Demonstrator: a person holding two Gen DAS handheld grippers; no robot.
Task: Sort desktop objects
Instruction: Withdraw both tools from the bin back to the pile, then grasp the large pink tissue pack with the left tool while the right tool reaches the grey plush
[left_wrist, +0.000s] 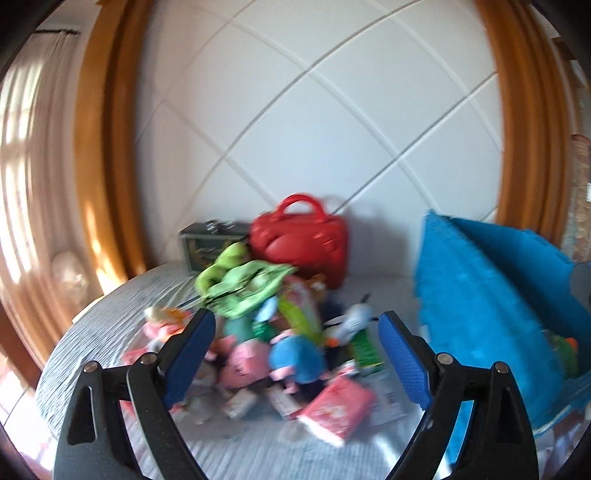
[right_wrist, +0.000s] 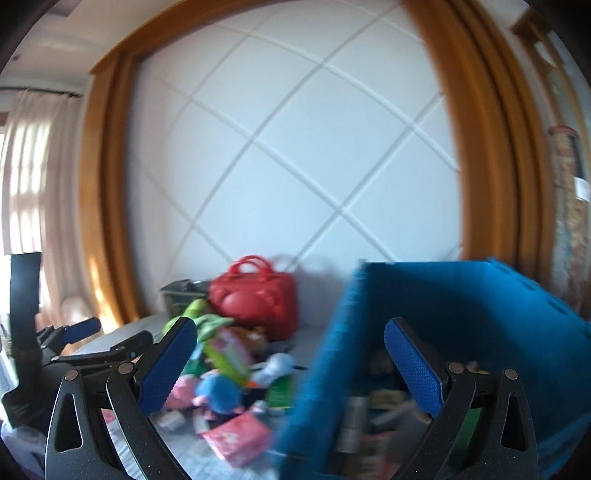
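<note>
Both wrist cameras look forward and slightly downward along their fingers, near a heap of soft toys (left_wrist: 255, 332). Shared: red handled bag (right_wrist: 255, 295), blue fabric bin (right_wrist: 461, 332) (nearer on the right view).

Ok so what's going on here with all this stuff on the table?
A person is sorting a pile of toys on a table, one gripper in each hand. Both the left gripper and the right gripper are open and empty. Some items already sit in the blue bin at right.
</note>
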